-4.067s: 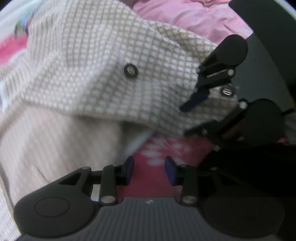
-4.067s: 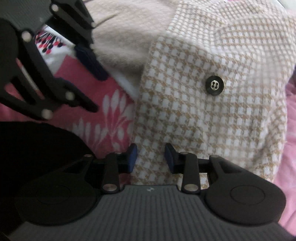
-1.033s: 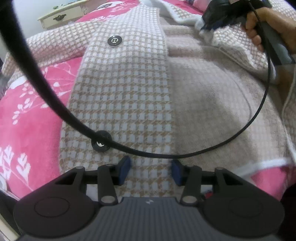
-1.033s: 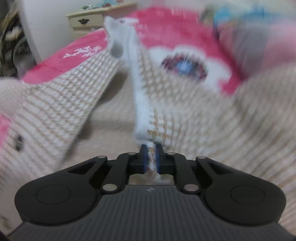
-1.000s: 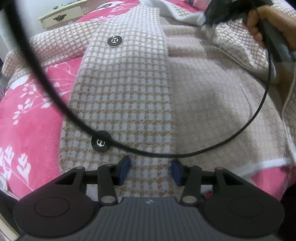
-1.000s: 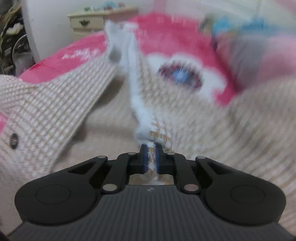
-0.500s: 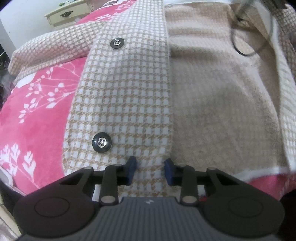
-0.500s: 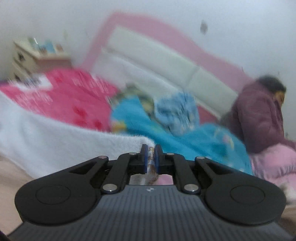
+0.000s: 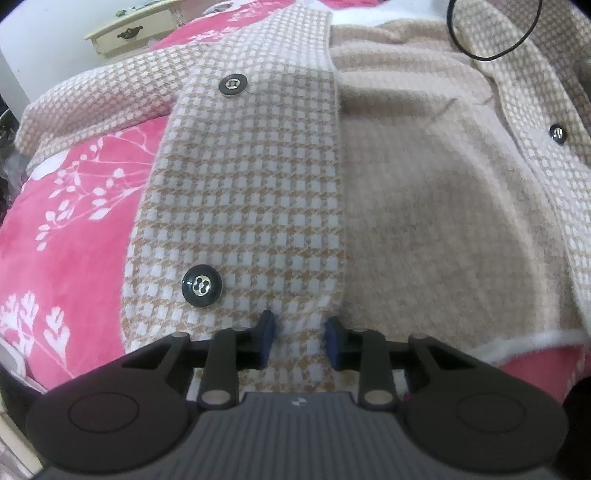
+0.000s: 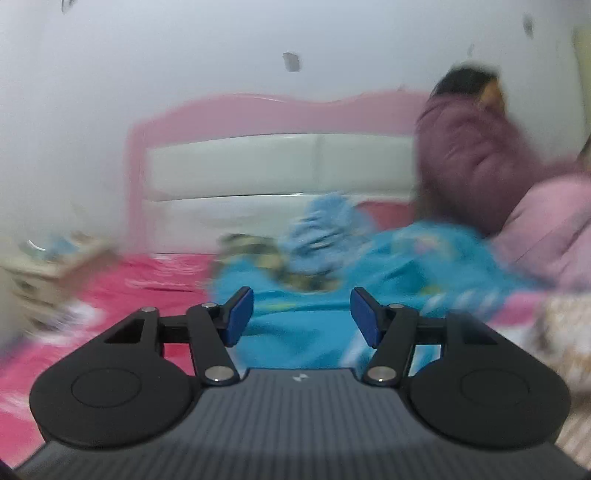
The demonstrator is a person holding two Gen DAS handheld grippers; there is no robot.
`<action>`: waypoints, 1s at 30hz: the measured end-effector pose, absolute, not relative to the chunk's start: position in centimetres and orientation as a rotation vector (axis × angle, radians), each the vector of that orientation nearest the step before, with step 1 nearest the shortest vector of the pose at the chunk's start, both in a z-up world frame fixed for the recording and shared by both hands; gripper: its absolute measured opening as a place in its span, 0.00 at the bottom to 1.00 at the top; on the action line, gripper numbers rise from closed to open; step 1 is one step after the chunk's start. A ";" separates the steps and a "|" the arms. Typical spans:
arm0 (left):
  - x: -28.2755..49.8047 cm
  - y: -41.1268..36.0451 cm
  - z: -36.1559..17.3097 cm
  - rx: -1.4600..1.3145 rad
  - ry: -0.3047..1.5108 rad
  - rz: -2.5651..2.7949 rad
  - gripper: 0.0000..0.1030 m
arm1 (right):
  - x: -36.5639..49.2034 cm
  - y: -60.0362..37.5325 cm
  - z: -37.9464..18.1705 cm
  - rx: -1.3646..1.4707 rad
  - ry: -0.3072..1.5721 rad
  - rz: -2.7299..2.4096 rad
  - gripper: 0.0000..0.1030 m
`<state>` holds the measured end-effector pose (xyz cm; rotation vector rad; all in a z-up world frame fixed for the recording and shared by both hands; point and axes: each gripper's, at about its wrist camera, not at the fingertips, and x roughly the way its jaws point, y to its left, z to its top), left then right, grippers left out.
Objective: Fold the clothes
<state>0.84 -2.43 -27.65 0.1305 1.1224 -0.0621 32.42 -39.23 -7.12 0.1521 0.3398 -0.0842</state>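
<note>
The left gripper (image 9: 298, 341) is closing on the checked coat (image 9: 243, 192) hem beside a black button (image 9: 201, 285); the right gripper (image 10: 302, 317) is opening, holding nothing

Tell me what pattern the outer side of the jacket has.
The jacket has a small beige-and-white houndstooth check, seen best in the left wrist view.

Cardigan (image 9: 332, 192): spread open on the bedspread (image 9: 66, 236). Its left front panel (image 9: 243, 206) is folded over the lining (image 9: 436, 229); its right front panel (image 9: 535, 122) lies along the right edge. Near button (image 9: 202, 285) and far button (image 9: 232, 84) sit on the left panel. Sleeve (image 9: 96, 99) extends left. Nightstand (image 9: 133, 31) behind, upper left. Cable (image 9: 491, 57) loops over the upper right. Headboard (image 10: 280, 170) behind bedding (image 10: 332, 280); person (image 10: 476, 158) at right.
</note>
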 end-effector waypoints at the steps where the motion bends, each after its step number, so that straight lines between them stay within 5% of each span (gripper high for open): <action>1: 0.7 -2.3 -27.5 0.123 1.112 -0.064 0.16 | 32.3 -37.9 -7.5 0.147 0.418 0.045 0.52; 7: -0.4 -1.6 -26.7 0.086 1.038 -0.068 0.10 | 30.2 -23.5 -19.2 -0.066 0.976 0.561 0.12; 13: -1.5 -1.5 -26.4 0.102 1.010 -0.080 0.09 | 33.1 -18.5 -27.1 -0.110 0.985 0.512 0.07; 16: -1.2 -1.2 -26.5 0.072 1.028 -0.078 0.09 | 35.1 -18.0 -27.5 -0.061 0.926 0.447 0.00; 30: -0.6 1.4 -26.6 -0.065 1.073 -0.162 0.20 | 45.9 -16.3 -29.0 0.202 0.920 0.170 0.00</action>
